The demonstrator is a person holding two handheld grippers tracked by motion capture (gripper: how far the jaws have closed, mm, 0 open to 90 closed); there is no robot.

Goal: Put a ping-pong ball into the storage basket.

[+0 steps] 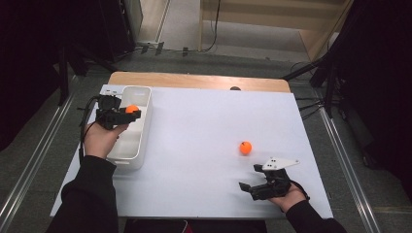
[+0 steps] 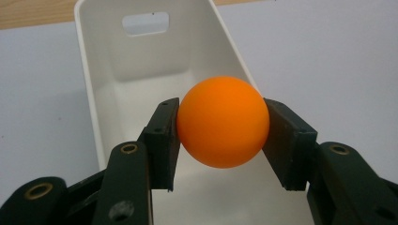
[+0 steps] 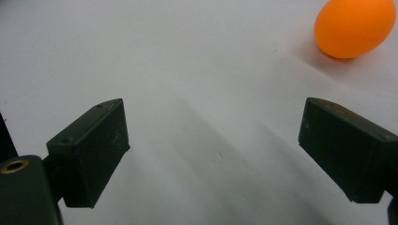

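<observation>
My left gripper (image 1: 130, 112) is shut on an orange ball (image 1: 131, 109) and holds it over the white bin (image 1: 144, 127) at the table's left. In the left gripper view both black pads press the orange ball (image 2: 222, 122) from either side, with the white bin (image 2: 105, 86) lying below and beyond. A second orange ball (image 1: 245, 147) rests on the white table right of centre. Near the front edge my right gripper (image 1: 250, 177) stands open with nothing between its jaws. Its own view has that second ball (image 3: 354, 26) at the upper right, beyond the jaws.
The white table sheet (image 1: 204, 131) spreads between the bin and the loose ball. A wooden strip (image 1: 194, 80) runs along the table's far edge. Dark stands and cables flank the table on both sides.
</observation>
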